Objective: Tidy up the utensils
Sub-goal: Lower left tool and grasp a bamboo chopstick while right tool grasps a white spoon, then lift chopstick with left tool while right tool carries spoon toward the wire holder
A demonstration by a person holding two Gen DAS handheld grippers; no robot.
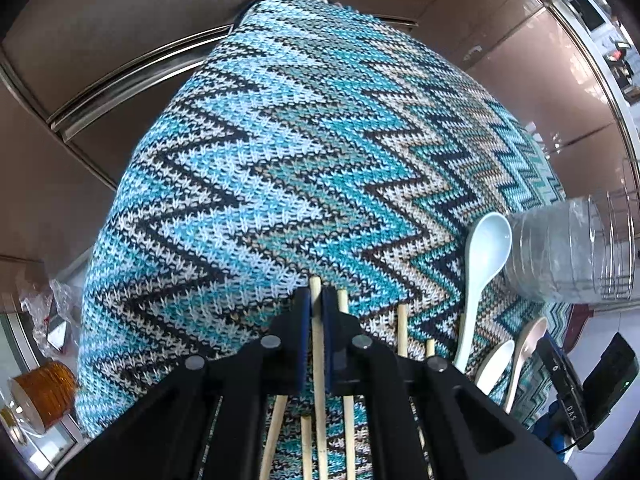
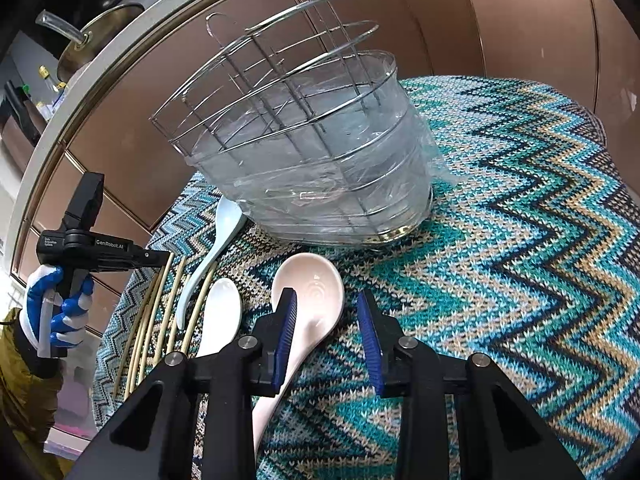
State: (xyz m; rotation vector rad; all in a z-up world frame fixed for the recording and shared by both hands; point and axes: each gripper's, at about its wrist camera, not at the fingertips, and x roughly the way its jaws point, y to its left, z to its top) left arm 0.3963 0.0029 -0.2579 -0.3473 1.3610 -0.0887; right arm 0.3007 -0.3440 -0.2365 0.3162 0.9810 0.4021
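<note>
Single chopstick [image 1: 318, 344] pinched between the pressed-together pads of the left gripper [image 1: 316, 300], tip protruding just past the fingertips, over the zigzag knit cloth [image 1: 280, 140]. Remaining chopsticks [image 2: 160, 312] laid roughly parallel on the cloth near its left edge, beside the pale blue spoon [image 2: 216, 248]. White spoon [image 2: 222, 312] and pink spoon [image 2: 308, 300] set next to them, bowls pointed toward the wire utensil basket [image 2: 304, 152], lined with clear film and standing upright on the cloth just beyond the spoons. Right gripper [image 2: 328, 320] held with jaws spread wide, the left pad over the pink spoon's bowl edge, nothing clamped. Judged step in hand: lifting one chopstick for transfer to the basket. Recommended practice: grip kept firm and near the stick's middle to prevent pivoting; stick raised clear of its neighbours before travel; stick turned upright and lowered tip-first through a basket opening, released only once seated against the film lining. Risk noted: neighbouring sticks rolled off the cloth edge if brushed. Legible writing: "GenRobot.AI" printed on the left gripper body in the right wrist view; a small adjacent label too fine to read; "DAS" on a black device [image 1: 568, 412] at lower right of the left wrist view.
</note>
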